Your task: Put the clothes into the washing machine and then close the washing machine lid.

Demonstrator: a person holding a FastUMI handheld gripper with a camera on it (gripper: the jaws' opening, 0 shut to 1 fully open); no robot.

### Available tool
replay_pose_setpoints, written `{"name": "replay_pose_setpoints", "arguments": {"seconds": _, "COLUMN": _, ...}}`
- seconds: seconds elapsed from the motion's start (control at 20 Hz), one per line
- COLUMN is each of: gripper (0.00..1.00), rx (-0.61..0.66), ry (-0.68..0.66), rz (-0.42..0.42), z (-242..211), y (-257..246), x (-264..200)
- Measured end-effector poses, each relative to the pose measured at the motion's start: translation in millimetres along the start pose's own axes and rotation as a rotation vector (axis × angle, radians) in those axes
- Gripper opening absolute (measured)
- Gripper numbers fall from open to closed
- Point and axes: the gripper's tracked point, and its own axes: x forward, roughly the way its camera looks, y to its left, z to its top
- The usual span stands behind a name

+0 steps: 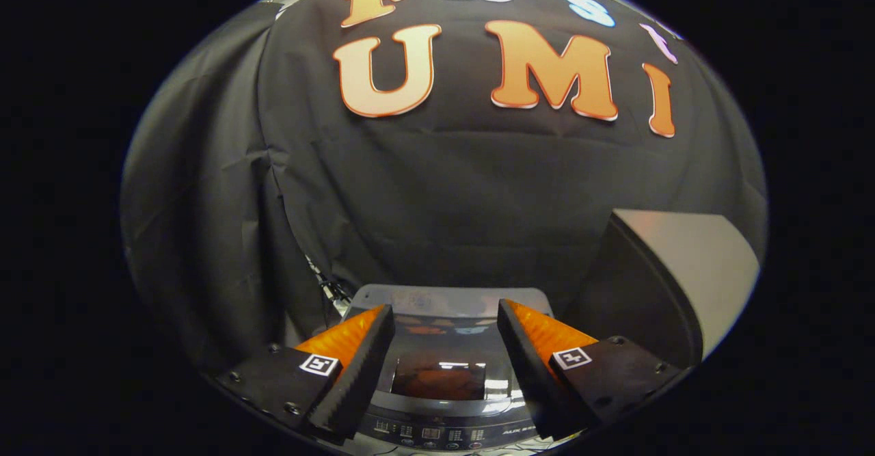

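Gripper view is given from above and in front of the washer (448, 374), which stands low between the fingers of the hand-held gripper (444, 346). The fingers are spread wide apart, and nothing is held or touched by them. The lid (437, 346) is seen lying flat and shut over the tub, with a dark window (439, 381) set in it, through which a dim reddish shape is made out; whether this is clothing in the drum or a reflection cannot be told. A control panel (437, 434) is seen along the washer's near edge, just beneath the fingertips, and the pale rear edge of the machine lies beyond the lid. No clothes are seen outside the washer, so where they lie cannot be stated with certainty. Beside the washer's right edge a tall box (677, 271), dark on its near face and pale on its side, is seen standing; its contents are hidden. Cables (328, 285) are seen hanging against the cloth wall behind the washer's left rear corner. It is judged that the task is either at its very start, with the lid not yet lifted, or at its end, with the lid already shut; the frame does not settle which. Should it be the start, the front edge of the lid would have to be reached and raised before any clothes could be loaded.
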Motion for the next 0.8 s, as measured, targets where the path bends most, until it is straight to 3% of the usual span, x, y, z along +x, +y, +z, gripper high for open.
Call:
{"name": "replay_pose_setpoints", "arguments": {"seconds": 0.3, "gripper": 0.98, "rx": 0.025, "ry": -0.090, "rz": 0.032, "z": 55.5, "y": -11.3, "x": -55.0}}
{"name": "replay_pose_setpoints", "arguments": {"seconds": 0.8, "gripper": 0.98, "rx": -0.005, "ry": -0.294, "rz": 0.005, "z": 141.3, "y": -100.8, "x": -184.4}}
